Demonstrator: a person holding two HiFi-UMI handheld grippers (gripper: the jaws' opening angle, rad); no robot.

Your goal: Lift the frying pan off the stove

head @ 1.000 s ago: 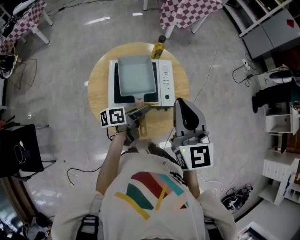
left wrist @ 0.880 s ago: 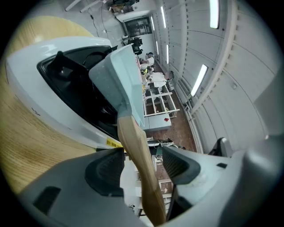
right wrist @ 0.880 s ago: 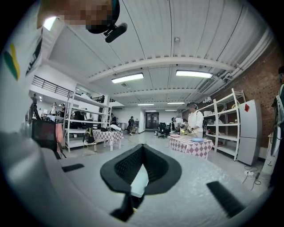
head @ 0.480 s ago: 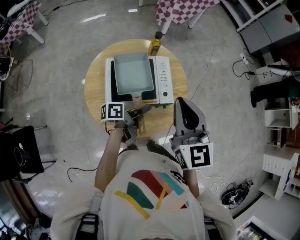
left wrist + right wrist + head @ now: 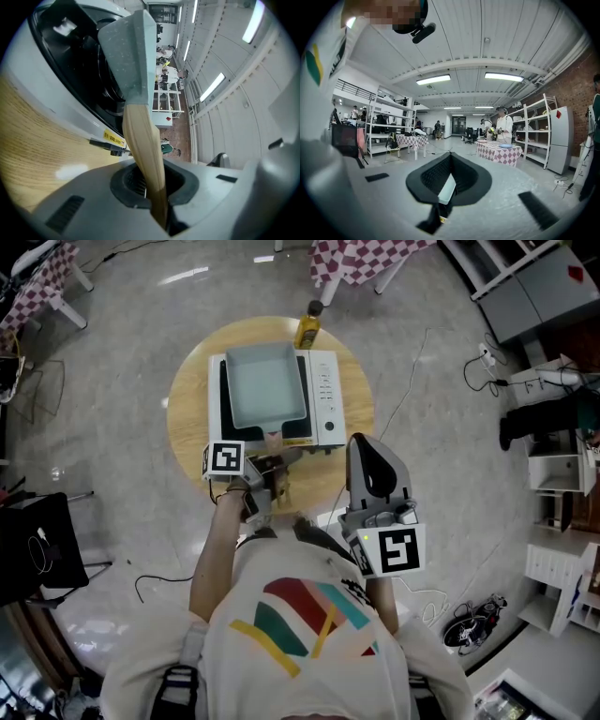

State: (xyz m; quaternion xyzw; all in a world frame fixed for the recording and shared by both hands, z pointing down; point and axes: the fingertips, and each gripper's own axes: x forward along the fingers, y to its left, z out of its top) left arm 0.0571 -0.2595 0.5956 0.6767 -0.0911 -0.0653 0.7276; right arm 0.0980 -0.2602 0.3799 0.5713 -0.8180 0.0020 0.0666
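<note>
Head view: square grey frying pan (image 5: 267, 385) sits on the black top of a white single-burner stove (image 5: 328, 399), which stands on a round wooden table (image 5: 187, 418). The pan's wooden handle (image 5: 275, 442) points toward the person. Yellow oil bottle (image 5: 307, 329) stands at the table's far edge, just beyond the stove. Left gripper (image 5: 267, 470) is at the near end of the handle. Right gripper (image 5: 375, 465) is held off the table's near right edge, well apart from the pan. Left gripper view: left gripper (image 5: 155, 185) jaws have just been closing and now pinch the handle (image 5: 143, 140), which runs up from between the pads to the pan (image 5: 131, 56). The pan lies over the stove (image 5: 56, 89), with the table (image 5: 33, 154) grain at lower left. Right gripper view: right gripper (image 5: 449, 180) pads pressed together, nothing between them, pointing out at an open room with shelving and checked tablecloths.
</note>
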